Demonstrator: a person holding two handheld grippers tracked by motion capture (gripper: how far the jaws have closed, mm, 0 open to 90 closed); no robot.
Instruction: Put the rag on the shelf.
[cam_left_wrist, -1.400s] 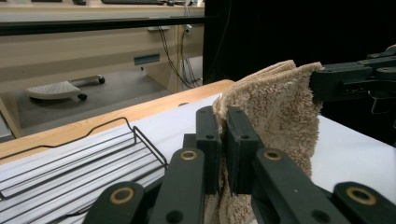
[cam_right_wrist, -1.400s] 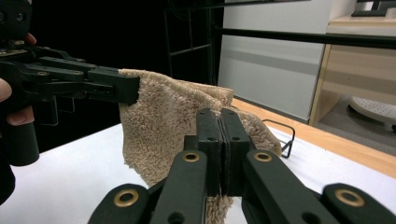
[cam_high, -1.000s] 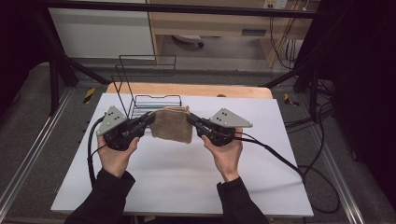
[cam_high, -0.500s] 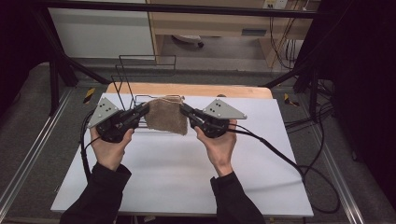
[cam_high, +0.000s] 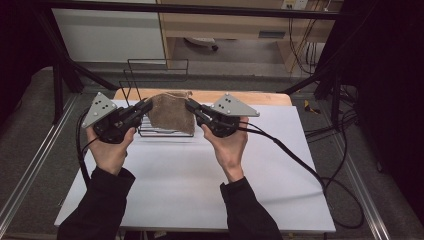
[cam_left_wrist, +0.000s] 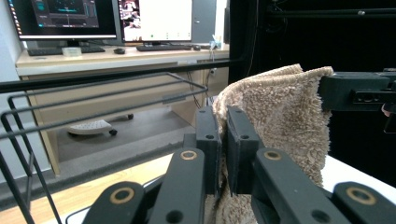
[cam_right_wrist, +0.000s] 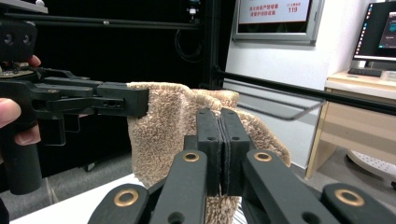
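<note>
While a brown towel (cam_high: 171, 114) is held up between two handheld grippers, it is seen hanging over a black wire rack (cam_high: 150, 95) at the far edge of a white table (cam_high: 200, 185). The left gripper (cam_high: 145, 106) is gripped in the person's left hand (cam_high: 110, 147), and its jaws are pressed onto the towel's left top corner. In the left gripper view, the left gripper (cam_left_wrist: 223, 140) is shown with its jaws nearly together, a fold of towel (cam_left_wrist: 285, 112) pinched between the pads. The right gripper (cam_high: 191, 105) is carried in the right hand (cam_high: 227, 145), and its jaws are clamped on the opposite top corner. In the right gripper view, the right gripper (cam_right_wrist: 219, 140) is shown with its pads pressed tight, a thin edge of towel (cam_right_wrist: 163, 126) caught between them. The towel is stretched fairly flat between the two corners, and its lower edge is seen hanging down at the rack's base, clear of the hands. A wooden board (cam_high: 260, 97) is visible beyond the table's far edge. Cables (cam_high: 300, 160) are trailed from the right gripper across the table to the right. A desk with monitors (cam_left_wrist: 107, 18) is seen beyond the rack (cam_left_wrist: 93, 100) in the left gripper view.
</note>
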